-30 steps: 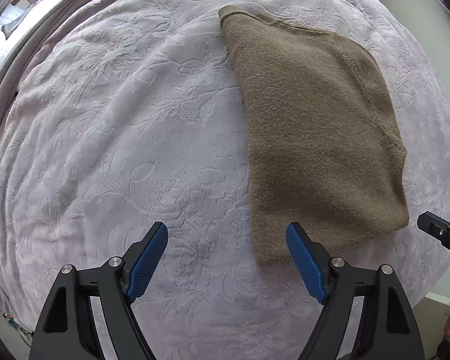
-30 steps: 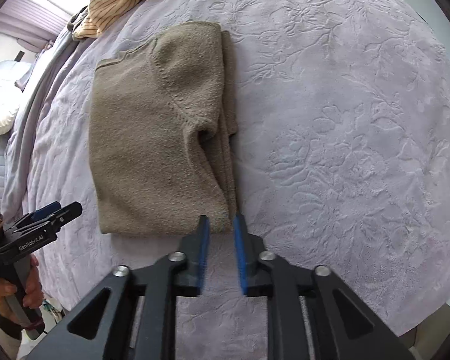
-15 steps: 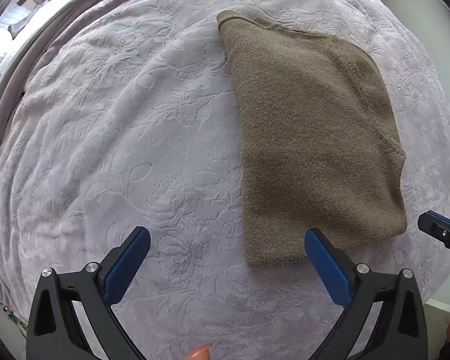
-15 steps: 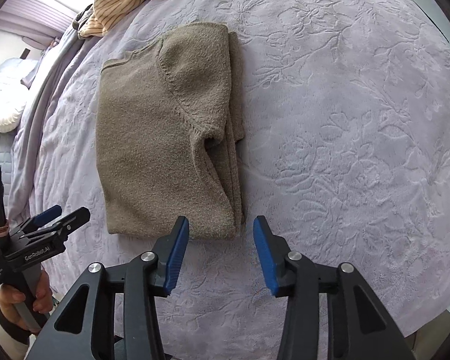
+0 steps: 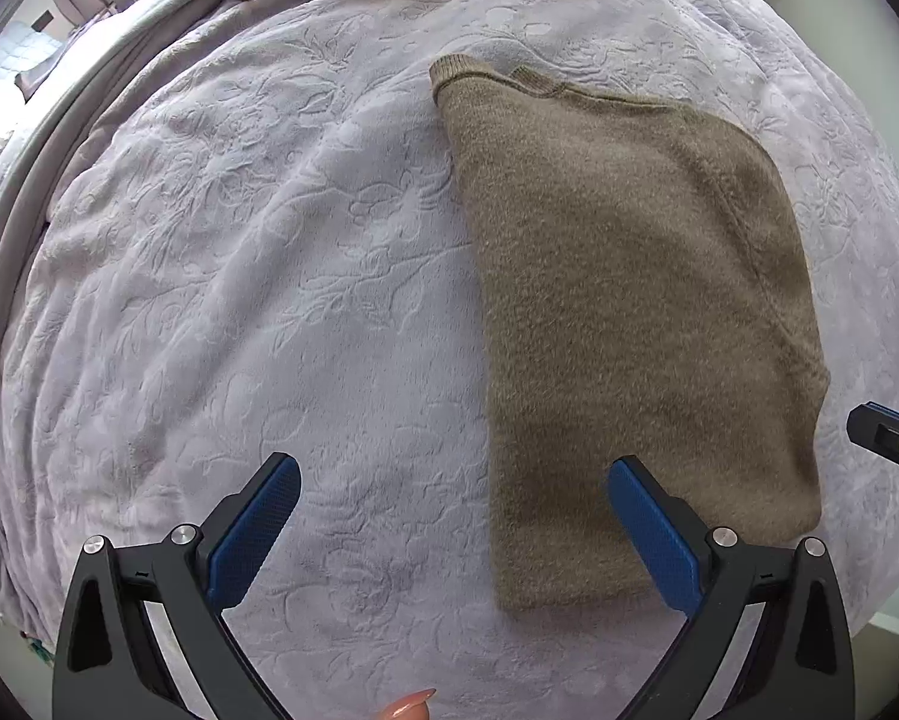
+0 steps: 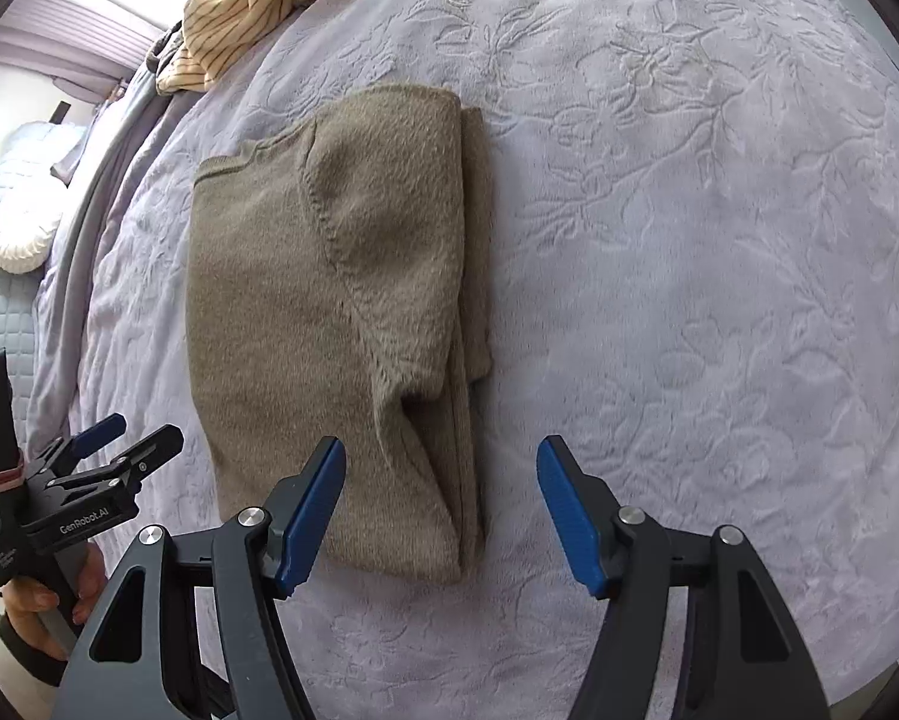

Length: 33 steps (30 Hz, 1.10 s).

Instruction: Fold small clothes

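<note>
A folded olive-brown sweater (image 5: 629,312) lies flat on the lavender embossed bedspread (image 5: 239,300). My left gripper (image 5: 452,474) points down with its jaws spread wide, open. They straddle the sweater's near left corner, the right pad (image 5: 653,534) above the cloth and touching nothing. In the right wrist view the sweater (image 6: 305,312) shows its folded sleeve layers along the right edge. My right gripper (image 6: 443,450) hovers over the near right corner; its jaws are opening and the pads do not press the cloth between them. The left gripper (image 6: 137,432) shows at the far left.
A yellow striped garment (image 6: 251,6) and a grey knit piece lie bunched at the far end of the bed. A grey blanket edge (image 5: 41,138) runs along the left. A white pillow (image 6: 23,240) sits beyond it. A hand (image 6: 35,606) holds the left gripper's handle.
Both grippers' jaws have spread, the right from nearly shut to wide. Each has slid toward the sweater's near edge and now straddles a near corner.
</note>
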Tool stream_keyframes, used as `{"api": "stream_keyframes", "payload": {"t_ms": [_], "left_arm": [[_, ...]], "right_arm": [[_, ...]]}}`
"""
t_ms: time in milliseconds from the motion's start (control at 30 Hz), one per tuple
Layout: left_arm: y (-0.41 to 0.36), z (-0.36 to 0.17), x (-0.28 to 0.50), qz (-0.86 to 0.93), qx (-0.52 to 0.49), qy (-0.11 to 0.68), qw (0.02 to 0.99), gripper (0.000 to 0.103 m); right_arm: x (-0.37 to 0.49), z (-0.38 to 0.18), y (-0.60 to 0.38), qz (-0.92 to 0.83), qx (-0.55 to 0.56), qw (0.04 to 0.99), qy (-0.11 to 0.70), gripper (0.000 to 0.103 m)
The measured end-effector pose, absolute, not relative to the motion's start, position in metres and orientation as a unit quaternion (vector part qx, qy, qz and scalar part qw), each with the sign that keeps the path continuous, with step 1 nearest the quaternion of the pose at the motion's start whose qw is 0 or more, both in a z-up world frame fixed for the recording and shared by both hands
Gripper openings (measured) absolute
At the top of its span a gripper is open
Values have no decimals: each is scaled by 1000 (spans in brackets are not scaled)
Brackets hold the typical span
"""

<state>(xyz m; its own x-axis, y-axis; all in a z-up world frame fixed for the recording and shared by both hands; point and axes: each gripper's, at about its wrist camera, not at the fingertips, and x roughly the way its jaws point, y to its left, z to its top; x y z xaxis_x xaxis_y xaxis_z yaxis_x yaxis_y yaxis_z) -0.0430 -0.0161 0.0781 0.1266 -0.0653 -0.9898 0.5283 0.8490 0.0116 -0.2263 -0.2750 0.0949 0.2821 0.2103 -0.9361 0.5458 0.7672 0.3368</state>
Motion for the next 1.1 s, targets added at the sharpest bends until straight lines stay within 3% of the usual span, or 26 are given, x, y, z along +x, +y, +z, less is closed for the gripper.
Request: {"api": "stream_keyframes", "payload": {"t_ms": [133,1100], "left_arm": [[-20,79,-40,-204,176,634,725,103],[-23,69,-37,-194,176,645,718,103]], "right_arm": [[-219,95,-280,-112,318,735,588,74],[-208,91,-285,-107,317,735,589,74]]}}
